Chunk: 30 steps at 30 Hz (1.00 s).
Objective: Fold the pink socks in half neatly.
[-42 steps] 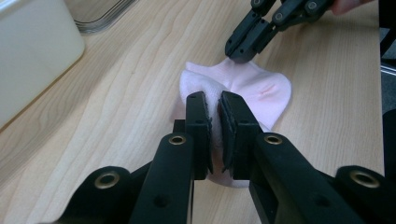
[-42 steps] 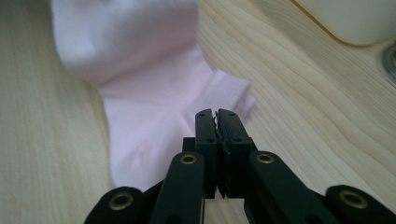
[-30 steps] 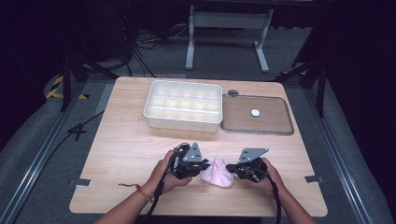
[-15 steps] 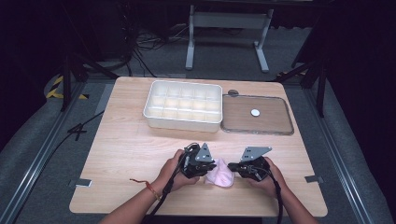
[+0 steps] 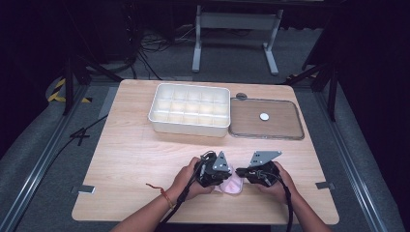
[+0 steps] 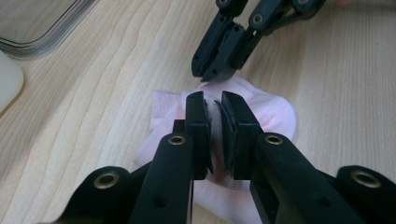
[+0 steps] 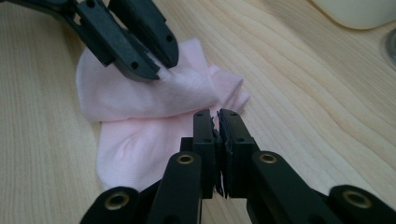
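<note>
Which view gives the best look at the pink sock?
The right gripper view: the pink sock lies folded, mostly unobstructed. The left gripper view has it half behind tongs; the high view shows a small pink patch.

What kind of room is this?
Probably a lab or recording studio: a lone wooden table on grey carpet, metal rails beside it, cables on the floor, dark surroundings, and hand-held grippers folding a pink cloth.

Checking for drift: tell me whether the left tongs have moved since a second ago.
Yes. In the high view the left tongs have shifted right, toward the right tongs, and slightly nearer the table's front edge, over the pink sock.
</note>
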Available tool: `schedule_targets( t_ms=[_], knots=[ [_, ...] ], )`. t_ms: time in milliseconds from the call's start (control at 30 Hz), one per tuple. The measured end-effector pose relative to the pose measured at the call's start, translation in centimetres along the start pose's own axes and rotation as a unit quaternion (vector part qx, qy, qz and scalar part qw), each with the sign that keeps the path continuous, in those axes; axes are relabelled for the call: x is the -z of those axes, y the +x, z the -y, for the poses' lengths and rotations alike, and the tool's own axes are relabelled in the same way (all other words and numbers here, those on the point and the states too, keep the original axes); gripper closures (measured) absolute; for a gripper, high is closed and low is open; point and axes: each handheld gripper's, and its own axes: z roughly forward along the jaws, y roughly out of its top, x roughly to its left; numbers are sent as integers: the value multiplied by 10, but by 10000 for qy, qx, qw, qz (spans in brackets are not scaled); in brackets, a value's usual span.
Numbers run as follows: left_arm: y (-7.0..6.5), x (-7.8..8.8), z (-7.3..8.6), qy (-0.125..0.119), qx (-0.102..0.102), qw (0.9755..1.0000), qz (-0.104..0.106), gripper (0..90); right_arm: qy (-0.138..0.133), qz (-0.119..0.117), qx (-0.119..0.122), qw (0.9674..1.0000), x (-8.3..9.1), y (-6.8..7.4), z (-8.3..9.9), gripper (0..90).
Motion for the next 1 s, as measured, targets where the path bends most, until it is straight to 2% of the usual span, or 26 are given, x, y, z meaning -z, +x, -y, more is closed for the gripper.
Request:
schedule_targets(
  t_ms=[133, 233, 400, 467, 533, 600, 667, 767, 867, 933, 1000],
  knots=[
    [1, -1, -1, -14, 57, 9999, -94, 829, 92, -35, -61, 9999, -2, -3, 4, 867],
    [3, -1, -2, -89, 165, 9998, -81, 830, 107, -72, -41, 9999, -5, -1, 3, 871],
    [4, -1, -3, -91, 136, 9998, -104, 831, 104, -69, -41, 9999, -6, 1, 3, 870],
    [4, -2, -2, -83, 187, 9998, -57, 825, 83, -79, -57, 9999, -6, 0, 4, 867],
    [2, -5, -2, -132, 212, 9997, -39, 757, 87, -77, -64, 9999, -6, 0, 4, 866],
    [-2, -6, -3, -117, 118, 9998, -57, 690, 94, -73, -42, 9999, -6, 0, 3, 862],
    [-2, -2, -4, -185, 121, 9997, -101, 589, 89, -55, -49, 9999, -6, 0, 3, 857],
    [2, 11, -3, -365, 208, 9989, -190, 538, 57, -69, -65, 9999, -5, 0, 4, 846],
    [7, 21, 0, -446, 252, 9984, -224, 537, 37, -39, -54, 10000, -4, 0, 4, 844],
    [11, 28, 6, -594, 325, 9977, -27, 571, 65, -40, -31, 10000, -5, 0, 3, 844],
    [11, 29, 8, -587, 328, 9977, -35, 594, 75, -35, -27, 10000, -5, 1, 3, 844]
  ],
)
